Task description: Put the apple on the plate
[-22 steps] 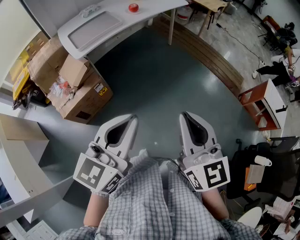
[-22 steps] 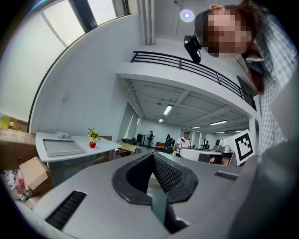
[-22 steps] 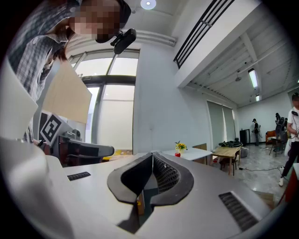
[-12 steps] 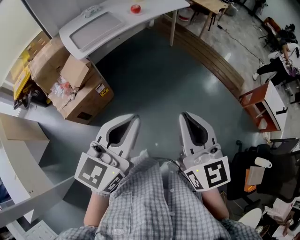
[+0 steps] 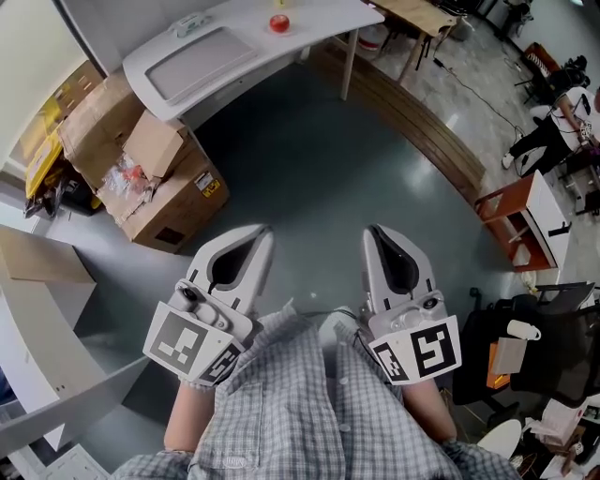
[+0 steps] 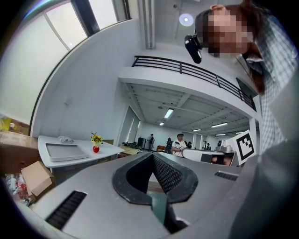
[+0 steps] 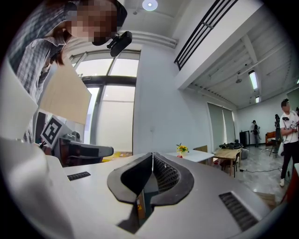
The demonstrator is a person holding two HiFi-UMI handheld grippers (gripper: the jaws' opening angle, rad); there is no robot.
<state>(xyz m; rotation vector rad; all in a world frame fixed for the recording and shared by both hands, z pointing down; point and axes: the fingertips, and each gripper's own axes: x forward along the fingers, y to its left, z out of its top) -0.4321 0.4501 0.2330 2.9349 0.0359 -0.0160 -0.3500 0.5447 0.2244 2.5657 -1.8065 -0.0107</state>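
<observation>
A small red apple (image 5: 279,23) stands on a white table (image 5: 328,14) at the far top of the head view, beside a pale rectangular tray (image 5: 202,52). In the left gripper view the apple (image 6: 96,149) sits under a little bunch of yellow flowers (image 6: 96,138), right of the tray (image 6: 65,151). It is only a tiny red spot (image 7: 179,156) in the right gripper view. My left gripper (image 5: 265,232) and right gripper (image 5: 373,230) are held level in front of the body, far from the table. Both are shut with nothing between the jaws.
Cardboard boxes (image 5: 141,159) are stacked on the floor left of the table. A wooden table (image 5: 422,9) and a red-brown shelf (image 5: 525,206) stand to the right, with a dark office chair (image 5: 525,328) near them. Several people (image 6: 177,142) stand far off.
In the head view the table with the apple has slid slightly down and to the right. Both grippers keep the same pose and stay shut.
</observation>
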